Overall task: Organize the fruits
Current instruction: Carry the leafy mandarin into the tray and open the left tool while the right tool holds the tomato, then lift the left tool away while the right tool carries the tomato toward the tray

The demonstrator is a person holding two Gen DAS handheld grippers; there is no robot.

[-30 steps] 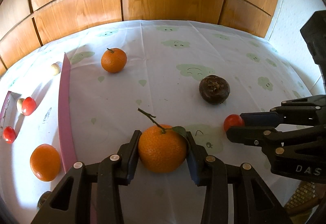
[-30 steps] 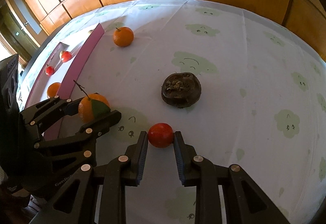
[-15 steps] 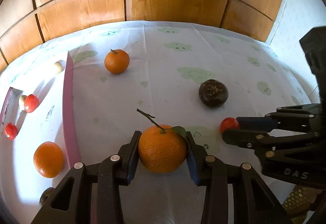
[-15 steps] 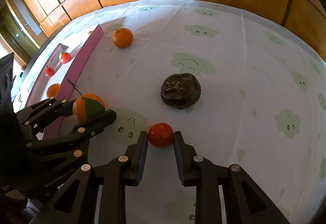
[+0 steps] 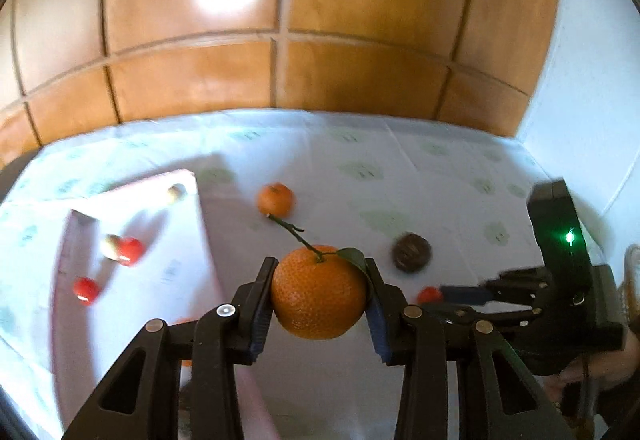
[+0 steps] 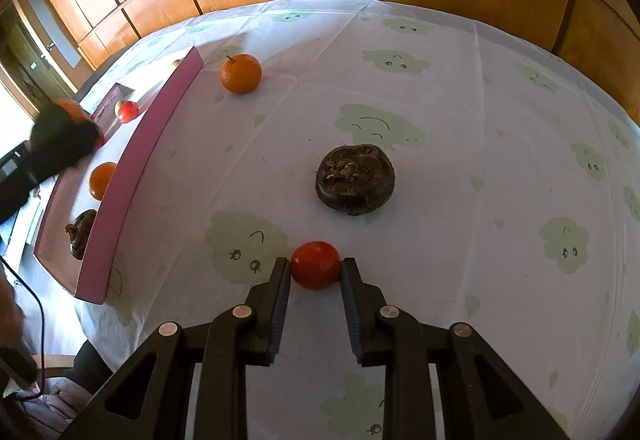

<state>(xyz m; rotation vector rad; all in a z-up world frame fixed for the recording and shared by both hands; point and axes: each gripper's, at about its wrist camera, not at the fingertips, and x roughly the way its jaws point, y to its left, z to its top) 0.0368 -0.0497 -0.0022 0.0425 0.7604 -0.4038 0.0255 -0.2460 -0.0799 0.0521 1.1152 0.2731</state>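
My left gripper (image 5: 320, 298) is shut on a large orange with a stem and leaf (image 5: 319, 292) and holds it high above the table, over the near edge of the pink tray (image 5: 202, 224). My right gripper (image 6: 315, 274) is shut on a small red tomato (image 6: 315, 265) that rests on the tablecloth; it also shows in the left wrist view (image 5: 429, 295). In the right wrist view the left gripper (image 6: 60, 144) is a blur above the tray (image 6: 132, 176).
A second orange (image 6: 241, 73) and a dark brown fruit (image 6: 355, 179) lie on the cloud-print tablecloth (image 6: 480, 120). The tray holds an orange (image 6: 101, 180), a dark fruit (image 6: 82, 232), red tomatoes (image 5: 130, 250) and a pale fruit (image 5: 175, 194). Wooden panels stand behind.
My left gripper has lifted the orange off the table and swung left toward the pink tray. My right gripper stays shut on the tomato in the same spot.
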